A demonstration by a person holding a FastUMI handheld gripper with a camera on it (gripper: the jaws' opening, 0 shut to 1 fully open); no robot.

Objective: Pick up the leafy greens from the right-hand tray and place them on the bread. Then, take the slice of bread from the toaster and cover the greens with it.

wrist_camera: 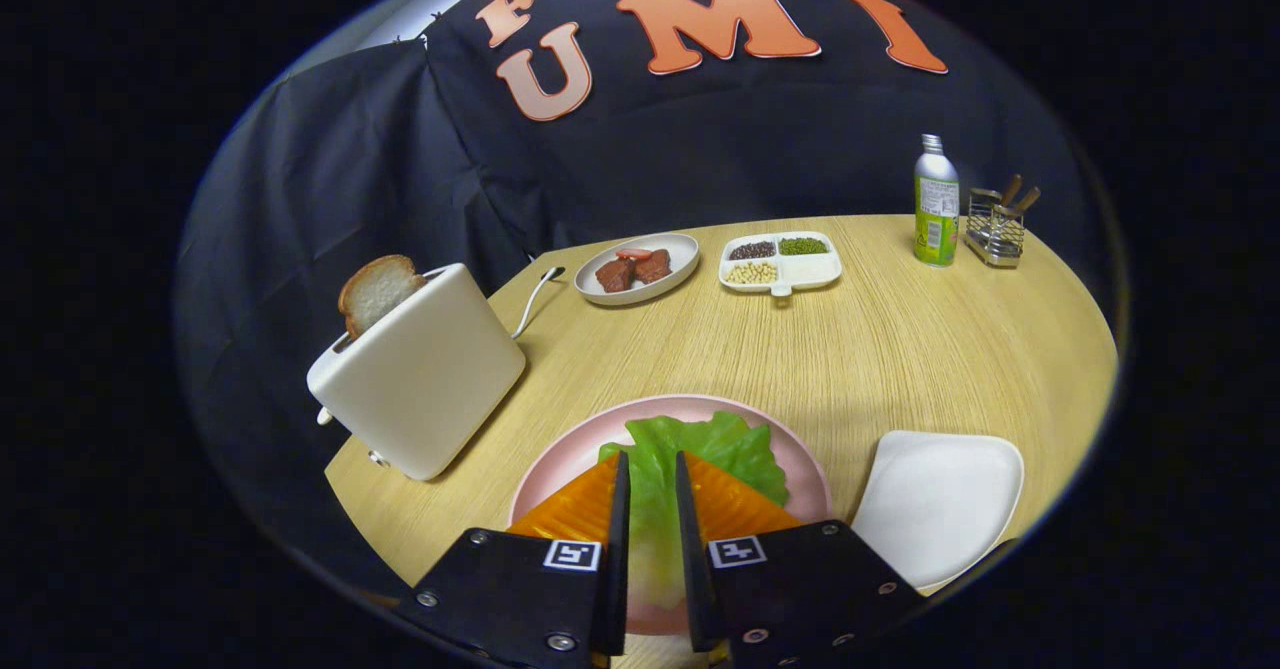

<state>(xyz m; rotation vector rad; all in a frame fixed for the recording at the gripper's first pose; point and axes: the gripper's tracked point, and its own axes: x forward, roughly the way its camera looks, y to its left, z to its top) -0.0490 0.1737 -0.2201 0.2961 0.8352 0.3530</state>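
My gripper (650,469) hangs over the pink plate (560,464), its fingers close together and shut on the leafy greens (735,454). The green leaf runs up the narrow gap between the fingers and fans out just ahead of the fingertips, above the plate. Deep between the fingers the leaf turns pale; I cannot tell whether bread lies under it. A white toaster (425,379) stands left of the plate, and a slice of bread (375,289) sticks up out of its slot. To the right of the plate lies the bare white tray (940,499).
Beyond the plate, on the wooden table (880,349), sit a grey dish with meat pieces (637,267), a white divided dish of beans (780,261), a green bottle (936,204) and a wire holder (995,229). The toaster's cable (535,294) trails toward the dish.
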